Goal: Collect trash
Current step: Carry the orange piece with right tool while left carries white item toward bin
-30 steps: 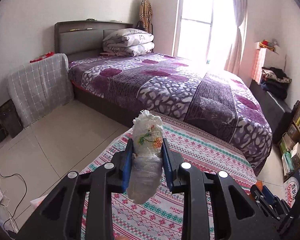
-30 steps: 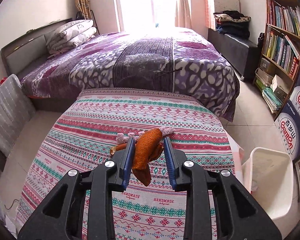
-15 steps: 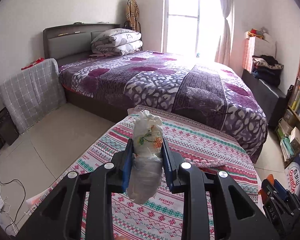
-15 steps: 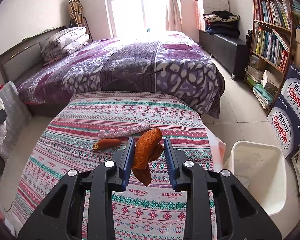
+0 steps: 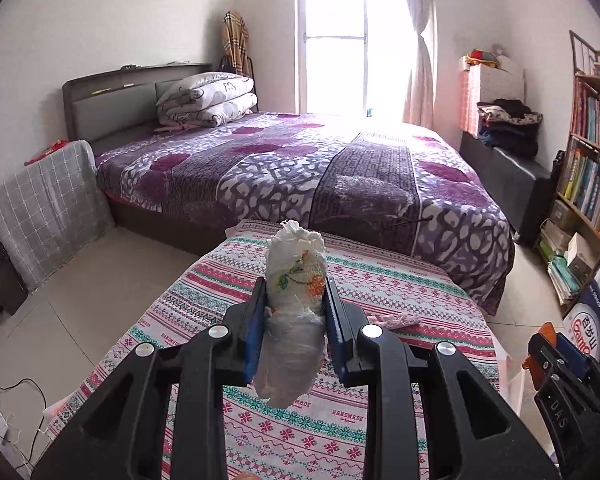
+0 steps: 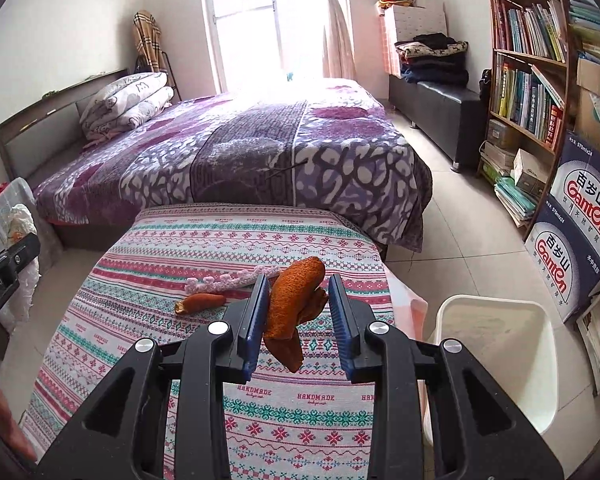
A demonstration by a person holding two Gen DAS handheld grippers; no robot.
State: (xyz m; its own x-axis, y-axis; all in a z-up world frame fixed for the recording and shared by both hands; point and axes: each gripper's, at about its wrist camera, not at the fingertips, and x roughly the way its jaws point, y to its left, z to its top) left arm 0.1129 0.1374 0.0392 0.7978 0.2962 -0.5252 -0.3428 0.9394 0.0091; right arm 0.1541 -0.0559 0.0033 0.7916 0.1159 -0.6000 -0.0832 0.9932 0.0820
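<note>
The left claw (image 5: 294,322) is clenched on a white wad of plastic wrap (image 5: 295,312), which stands upright between the blue pads, its top above the tips and its bottom hanging below them. The right claw (image 6: 298,318) grips an orange peel (image 6: 294,304), pinched between its pads and held over the table (image 6: 180,360). Beyond it, a second peel piece (image 6: 200,303) and a pink strip (image 6: 230,280) lie on the patterned cloth. A white bin (image 6: 540,400) stands on the floor beside the table's right edge, and the purple bed (image 6: 240,156) lies beyond.

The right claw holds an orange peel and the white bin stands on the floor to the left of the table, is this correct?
Not quite. The right claw does hold the orange peel, but the right wrist view shows the white bin to the right of the table.
</note>
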